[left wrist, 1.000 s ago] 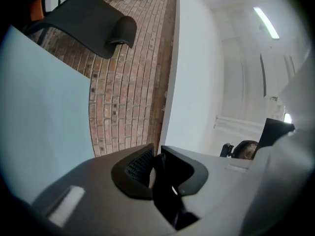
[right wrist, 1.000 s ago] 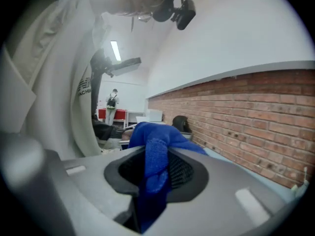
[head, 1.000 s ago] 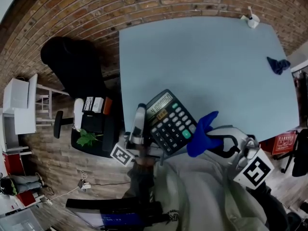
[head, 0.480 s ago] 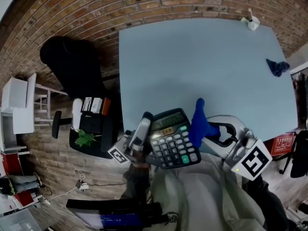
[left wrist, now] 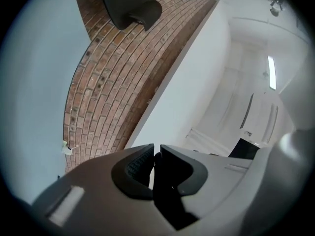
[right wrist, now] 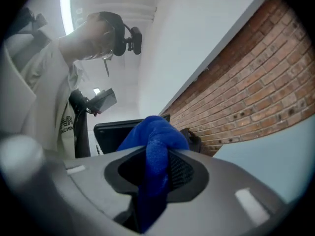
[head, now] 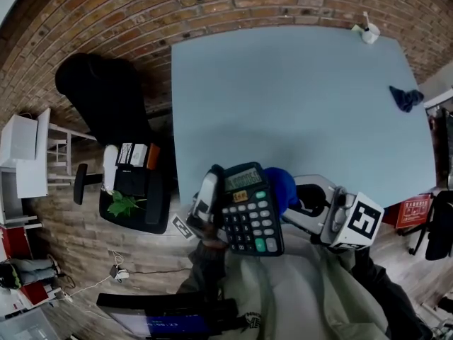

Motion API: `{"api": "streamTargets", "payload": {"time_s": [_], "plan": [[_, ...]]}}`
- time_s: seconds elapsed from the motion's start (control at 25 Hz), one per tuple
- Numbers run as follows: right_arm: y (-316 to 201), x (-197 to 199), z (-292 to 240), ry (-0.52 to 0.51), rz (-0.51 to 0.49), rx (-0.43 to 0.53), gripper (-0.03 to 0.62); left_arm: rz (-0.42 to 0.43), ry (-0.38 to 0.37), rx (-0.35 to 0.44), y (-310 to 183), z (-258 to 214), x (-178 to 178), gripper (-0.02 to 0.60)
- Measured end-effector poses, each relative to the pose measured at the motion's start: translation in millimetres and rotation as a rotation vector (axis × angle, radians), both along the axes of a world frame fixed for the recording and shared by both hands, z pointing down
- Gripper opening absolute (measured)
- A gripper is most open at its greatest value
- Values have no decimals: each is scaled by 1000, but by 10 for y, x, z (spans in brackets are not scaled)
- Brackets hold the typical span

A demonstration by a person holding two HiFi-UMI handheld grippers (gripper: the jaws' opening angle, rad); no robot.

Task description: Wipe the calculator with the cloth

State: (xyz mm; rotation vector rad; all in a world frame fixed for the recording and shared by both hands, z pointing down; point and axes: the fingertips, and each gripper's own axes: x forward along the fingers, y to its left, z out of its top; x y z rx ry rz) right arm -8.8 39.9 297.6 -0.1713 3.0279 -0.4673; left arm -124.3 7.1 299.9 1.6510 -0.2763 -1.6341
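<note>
Blue cloth, pinched in the right tongs, touches the calculator pinched by the left tongs; wiping seems to start, needing strokes across the keys.

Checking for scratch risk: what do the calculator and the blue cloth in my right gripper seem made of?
The blue cloth: soft fuzzy fabric, probably microfibre, judging by its nubby weave and bunched folds. The calculator: apparently hard plastic, dark and matt, by its rigid moulded casing; too small to be sure.
</note>
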Motion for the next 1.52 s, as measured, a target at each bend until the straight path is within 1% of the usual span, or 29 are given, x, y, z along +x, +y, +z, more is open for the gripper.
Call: {"api": "streamTargets", "payload": {"time_s": [0.04, 0.08, 0.16, 0.2, 0.24, 0.28, 0.32, 0.4, 0.52, 0.6, 0.68, 0.8, 0.88, 0.96, 1.04, 1.16, 1.24, 1.32, 1.36, 1.4, 1.52], "plan": [[98, -14, 46, 17, -35, -28, 107, -9, -2, -15, -16, 24, -15, 31], [224, -34, 96, 44, -80, -34, 107, -21, -5, -36, -35, 61, -31, 31], [520, -101, 233, 131, -185, -4, 107, -43, -24, -86, -93, 159, -51, 31], [630, -143, 301, 169, -217, 8, 107, -46, -40, -104, -130, 206, -44, 31], [673, -177, 359, 193, -221, 7, 107, -40, -58, -113, -165, 241, -18, 31], [643, -192, 414, 207, -197, -6, 107, -25, -76, -113, -193, 261, 26, 31], [547, -186, 468, 214, -153, -28, 107, -4, -89, -105, -206, 269, 83, 31], [246, -131, 550, 207, -39, -55, 107, 36, -92, -87, -189, 263, 184, 32], [-146, -17, 561, 171, 94, 0, 107, 47, -53, -85, -163, 271, 208, 31], [-270, 48, 545, 161, 142, -9, 107, 53, -63, -83, -155, 286, 229, 29], [-269, 60, 577, 176, 129, -20, 107, 37, -95, -94, -157, 331, 216, 29], [-47, -32, 706, 215, 17, -22, 107, -23, -119, -149, -232, 506, 76, 28], [112, -94, 835, 243, -39, -44, 107, -50, -158, -192, -298, 652, -13, 28], [160, -115, 978, 271, -42, -82, 107, -58, -208, -218, -342, 768, -75, 28], [80, -93, 1060, 273, 0, -118, 107, -44, -224, -222, -363, 817, -111, 29], [-272, 60, 1014, 219, 135, -169, 107, 25, -224, -178, -344, 731, 13, 29], [-517, 186, 929, 199, 207, -163, 107, 60, -222, -147, -327, 666, 114, 29], [-696, 259, 821, 194, 248, -128, 107, 74, -236, -122, -319, 614, 155, 29], [-763, 291, 758, 200, 265, -99, 107, 71, -262, -118, -322, 606, 160, 29], [-817, 327, 690, 209, 281, -64, 107, 58, -309, -125, -335, 620, 154, 29], [-896, 416, 495, 258, 298, 45, 107, 9, -526, -179, -398, 736, 142, 29]]}}
